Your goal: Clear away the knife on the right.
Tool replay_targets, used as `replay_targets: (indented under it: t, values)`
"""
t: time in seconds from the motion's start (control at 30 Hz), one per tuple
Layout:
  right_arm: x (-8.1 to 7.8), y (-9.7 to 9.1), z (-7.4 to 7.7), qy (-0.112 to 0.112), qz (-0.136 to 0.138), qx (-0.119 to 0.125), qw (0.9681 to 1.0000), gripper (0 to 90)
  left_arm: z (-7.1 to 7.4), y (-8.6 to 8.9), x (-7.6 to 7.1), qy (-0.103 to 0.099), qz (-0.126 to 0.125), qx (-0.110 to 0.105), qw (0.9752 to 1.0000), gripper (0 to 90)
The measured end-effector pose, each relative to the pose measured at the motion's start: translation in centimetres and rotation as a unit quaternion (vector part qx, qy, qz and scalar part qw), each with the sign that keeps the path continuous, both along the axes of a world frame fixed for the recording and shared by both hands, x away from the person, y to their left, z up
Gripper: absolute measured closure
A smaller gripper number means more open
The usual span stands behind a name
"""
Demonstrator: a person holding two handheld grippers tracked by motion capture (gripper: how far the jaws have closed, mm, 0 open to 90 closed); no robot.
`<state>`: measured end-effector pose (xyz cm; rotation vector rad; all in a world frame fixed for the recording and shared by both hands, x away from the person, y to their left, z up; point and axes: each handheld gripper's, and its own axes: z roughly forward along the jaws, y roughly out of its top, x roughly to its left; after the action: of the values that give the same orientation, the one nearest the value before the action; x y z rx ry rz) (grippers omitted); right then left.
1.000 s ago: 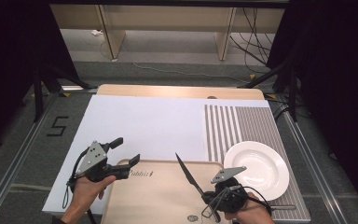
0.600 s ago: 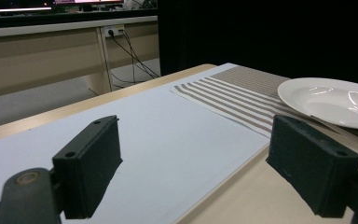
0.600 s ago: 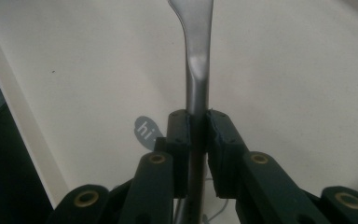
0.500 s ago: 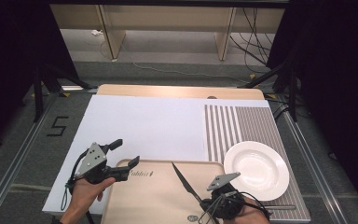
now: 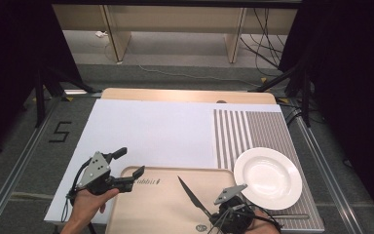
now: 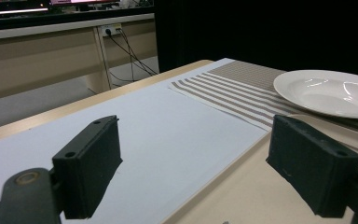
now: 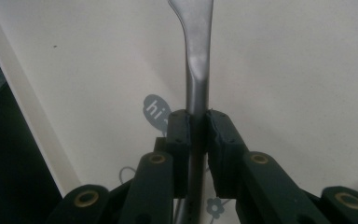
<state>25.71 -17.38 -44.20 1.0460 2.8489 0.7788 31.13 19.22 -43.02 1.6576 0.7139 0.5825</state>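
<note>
Right gripper (image 7: 198, 123) is clamped on a knife (image 5: 193, 197) over the beige tray (image 5: 151, 209), near its front edge. Left gripper (image 5: 124, 168), jaws wide apart and empty, sits at the tray's left corner; white mat (image 5: 146, 131) beyond is bare

The widest free room is offered by the white sheet (image 5: 151, 131), which lies bare across the middle and left of the table (image 5: 190, 95); a gripper could be passed over it from the near edge to the far edge. The striped mat (image 5: 253, 131) is likewise unoccupied at its far half. Its near half is taken up by the white plate (image 5: 268, 178), whose raised rim stands in the way at the right. Over the tray (image 5: 160, 207), the passage is crossed by a knife (image 5: 192, 196) held slantwise in the right gripper (image 5: 213, 215). The tray's left corner is blocked by the left gripper (image 5: 124, 168), whose jaws are spread wide.
</note>
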Motion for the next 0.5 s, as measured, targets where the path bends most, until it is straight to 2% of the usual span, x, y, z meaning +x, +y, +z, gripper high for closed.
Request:
replay_targets:
  t: [0.07,0.13,0.23,0.37,0.5]
  values:
    - [-0.1,0.2,0.0,0.005,0.001,-0.006,1.0,80.2,0.0,0.0,-0.1,0.0,0.001,0.008,1.0,16.3]
    - [-0.1,0.3,-0.1,0.0,0.002,-0.015,0.9999,80.2,0.0,0.0,-0.1,0.0,0.0,0.008,1.0,16.3]
    - [-0.1,0.5,-0.3,0.006,0.004,-0.025,0.9997,80.1,0.0,0.0,0.0,0.001,-0.001,0.005,1.0,16.3]
    - [-0.2,0.8,-0.8,0.006,0.004,-0.054,0.9985,80.0,0.0,-0.1,-0.1,0.002,-0.002,0.004,1.0,16.3]
    - [-0.3,1.2,-1.3,0.006,0.01,-0.069,0.9976,79.9,0.0,-0.1,-0.1,0.002,-0.003,0.003,1.0,16.3]
